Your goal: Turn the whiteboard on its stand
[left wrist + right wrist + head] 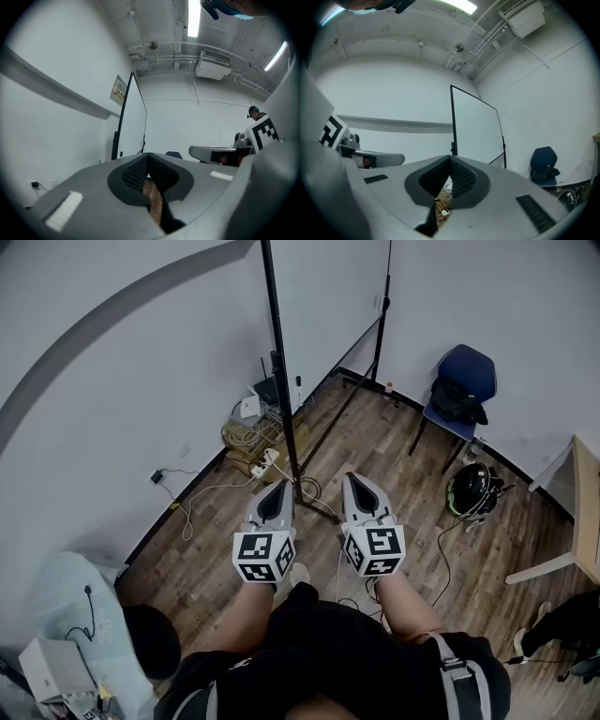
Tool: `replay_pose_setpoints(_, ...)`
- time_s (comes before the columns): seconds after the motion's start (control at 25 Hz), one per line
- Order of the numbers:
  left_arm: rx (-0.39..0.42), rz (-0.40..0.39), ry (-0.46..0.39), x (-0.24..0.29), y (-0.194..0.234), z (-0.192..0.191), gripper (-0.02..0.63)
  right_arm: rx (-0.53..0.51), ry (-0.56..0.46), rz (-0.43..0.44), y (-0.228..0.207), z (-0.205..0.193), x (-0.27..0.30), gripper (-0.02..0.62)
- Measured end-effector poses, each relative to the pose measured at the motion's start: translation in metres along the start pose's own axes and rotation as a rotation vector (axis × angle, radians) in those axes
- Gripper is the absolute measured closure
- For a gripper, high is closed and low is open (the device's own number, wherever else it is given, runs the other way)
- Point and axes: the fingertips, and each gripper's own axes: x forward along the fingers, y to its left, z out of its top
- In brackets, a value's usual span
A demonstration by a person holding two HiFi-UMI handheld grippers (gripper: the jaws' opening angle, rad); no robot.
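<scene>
The white, black-framed whiteboard runs out past the head view's top edge. At the right edge, the pale wooden bench is cut off. In the left gripper view, left of centre, the print on the small wall sign is too small to read.

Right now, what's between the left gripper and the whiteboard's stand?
Head view: only wood floor with loose cables lies between the left gripper and the stand; nothing stands in the way.
</scene>
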Motion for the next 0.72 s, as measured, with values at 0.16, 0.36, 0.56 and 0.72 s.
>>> replay_pose_setpoints(0.16,-0.019,0.012,0.027,0.021,0.02,-0.01,0.598,-0.001,0.03,0.007,-0.009,-0.011,0.033,0.592)
replay_pose_setpoints(0.36,-0.041,0.017,0.036,0.06,0.06,-0.007,0.598,-0.005,0.05,0.008,-0.012,-0.013,0.084,0.592)
replay_pose_setpoints(0.56,-0.055,-0.012,0.024,0.106,0.095,0.006,0.598,-0.027,0.049,-0.015,-0.018,-0.007,0.132,0.592)
replay_pose_setpoints(0.72,-0.057,-0.044,0.034,0.141,0.115,0.01,0.598,-0.022,0.051,-0.053,-0.032,-0.005,0.167,0.592)
